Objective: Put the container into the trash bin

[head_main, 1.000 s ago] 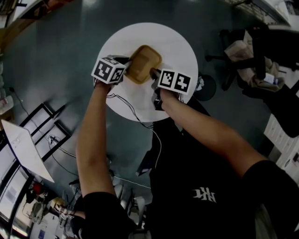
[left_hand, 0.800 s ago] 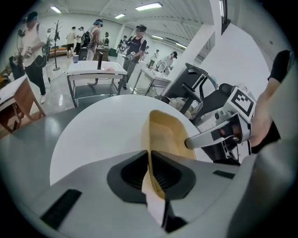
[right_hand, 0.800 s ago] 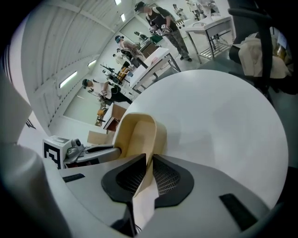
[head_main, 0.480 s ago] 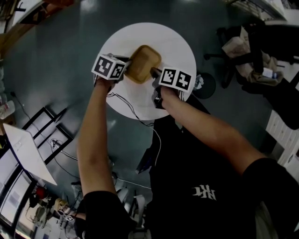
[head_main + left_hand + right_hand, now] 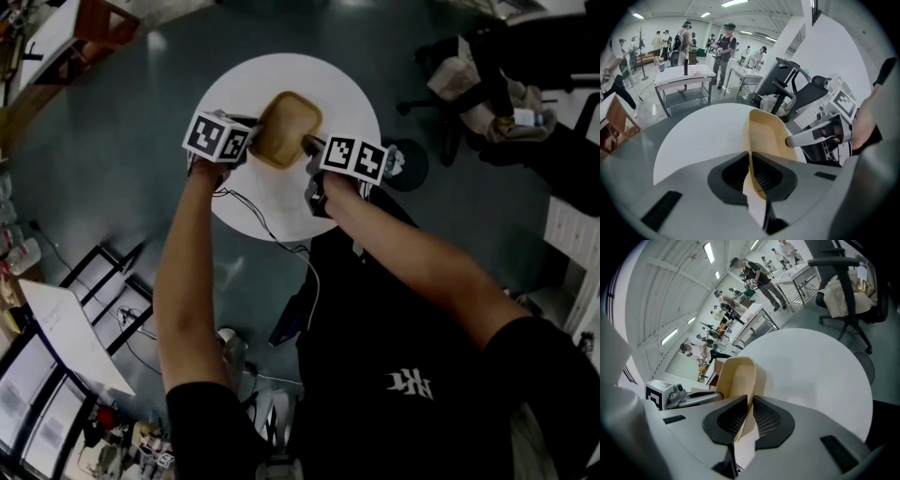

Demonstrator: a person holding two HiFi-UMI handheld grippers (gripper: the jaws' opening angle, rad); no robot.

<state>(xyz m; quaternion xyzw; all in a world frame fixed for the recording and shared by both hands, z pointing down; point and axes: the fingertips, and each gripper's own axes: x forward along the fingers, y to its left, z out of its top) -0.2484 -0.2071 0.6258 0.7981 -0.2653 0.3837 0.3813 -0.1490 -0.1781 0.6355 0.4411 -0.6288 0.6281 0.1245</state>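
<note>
A tan, shallow moulded container (image 5: pixel 286 129) hangs just above the round white table (image 5: pixel 347 103), held from both sides. My left gripper (image 5: pixel 251 141) grips its left rim, and in the left gripper view the pads (image 5: pixel 761 176) pinch the thin wall of the container (image 5: pixel 766 136). My right gripper (image 5: pixel 309 145) holds the opposite rim. Its jaws are closing, with the wall of the container (image 5: pixel 736 376) pressed between the ribbed pads (image 5: pixel 761 420). No trash bin shows in any view.
An office chair draped with clothing (image 5: pixel 487 84) stands right of the table, beside a dark round base (image 5: pixel 412 164). Cables (image 5: pixel 272 225) trail across the floor below the table. Screens and clutter (image 5: pixel 56 328) fill the lower left. People and work tables (image 5: pixel 684 75) stand far behind.
Both grippers have risen slightly with the container still held between them. The head view has drifted, so the chair and the floor clutter sit elsewhere in the picture.
</note>
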